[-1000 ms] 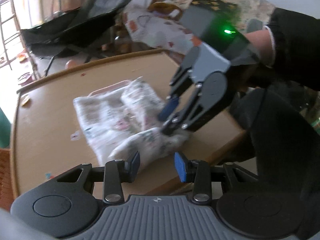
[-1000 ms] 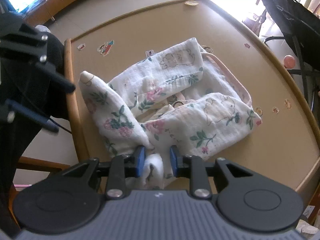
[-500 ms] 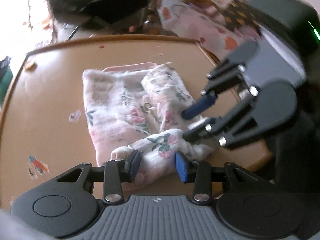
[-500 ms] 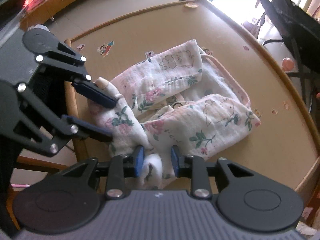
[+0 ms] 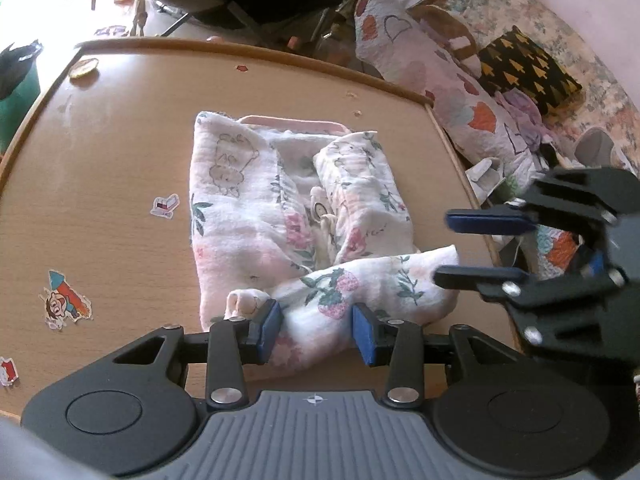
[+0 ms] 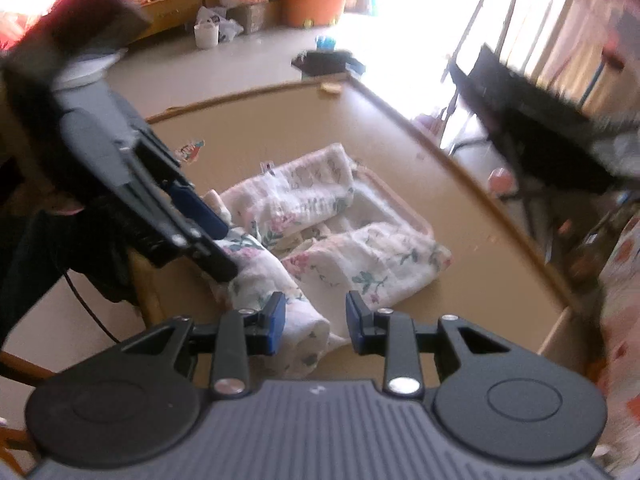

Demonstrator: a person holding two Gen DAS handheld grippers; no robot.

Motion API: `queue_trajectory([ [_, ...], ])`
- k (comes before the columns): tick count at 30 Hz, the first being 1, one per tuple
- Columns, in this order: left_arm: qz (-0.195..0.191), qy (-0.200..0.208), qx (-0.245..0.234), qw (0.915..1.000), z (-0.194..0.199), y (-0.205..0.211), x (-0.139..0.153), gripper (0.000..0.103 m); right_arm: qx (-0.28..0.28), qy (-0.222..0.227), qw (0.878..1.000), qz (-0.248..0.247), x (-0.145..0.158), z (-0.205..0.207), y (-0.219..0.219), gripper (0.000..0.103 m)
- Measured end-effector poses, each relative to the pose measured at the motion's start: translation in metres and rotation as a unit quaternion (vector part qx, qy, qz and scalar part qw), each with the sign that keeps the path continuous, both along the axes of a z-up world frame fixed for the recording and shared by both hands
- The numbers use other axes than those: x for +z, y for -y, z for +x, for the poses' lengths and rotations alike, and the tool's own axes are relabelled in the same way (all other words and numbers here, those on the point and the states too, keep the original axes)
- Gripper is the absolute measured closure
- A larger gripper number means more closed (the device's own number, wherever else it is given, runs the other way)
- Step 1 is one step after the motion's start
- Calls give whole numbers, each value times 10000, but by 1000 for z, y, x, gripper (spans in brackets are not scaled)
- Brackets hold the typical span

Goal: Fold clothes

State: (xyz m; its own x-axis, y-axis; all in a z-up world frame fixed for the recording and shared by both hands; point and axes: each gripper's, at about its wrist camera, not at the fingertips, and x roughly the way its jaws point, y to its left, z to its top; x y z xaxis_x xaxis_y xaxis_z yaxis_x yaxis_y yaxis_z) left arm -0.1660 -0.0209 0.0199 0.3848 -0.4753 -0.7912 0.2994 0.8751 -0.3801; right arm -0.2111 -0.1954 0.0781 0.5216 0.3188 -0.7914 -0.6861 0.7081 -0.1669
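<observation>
1. Now a floral garment (image 5: pixel 256 216) is lying partly folded near the middle of the wooden table (image 5: pixel 100 168), its near end bunched at the table's front edge.
2. The left gripper (image 5: pixel 316 326) is sitting over that bunched end, jaws partly apart with cloth between them; whether the pads are pressing on it I cannot tell.
3. The right gripper (image 6: pixel 316 320) is standing clear beside the garment's corner, jaws parted and gripping nothing.
4. Cartoon stickers (image 5: pixel 64 304) are showing on the tabletop, well apart from the garment.
</observation>
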Motion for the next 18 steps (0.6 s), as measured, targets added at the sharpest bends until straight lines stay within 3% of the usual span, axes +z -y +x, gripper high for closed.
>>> queue_trajectory([
  [2, -60, -64, 59, 9999, 1, -3, 0, 59, 134, 209, 9997, 9, 7, -12, -4, 71],
  [6, -70, -131, 70, 9999, 4, -2, -1, 59, 461, 217, 9987, 11, 9, -25, -19, 71],
  [13, -158, -205, 115, 9996, 6, -6, -2, 59, 966, 570, 9897, -893, -30, -32, -49, 71],
  [18, -243, -235, 132, 9993, 8, -9, -3, 59, 1007, 528, 9870, -1138, -52, -30, -54, 70],
])
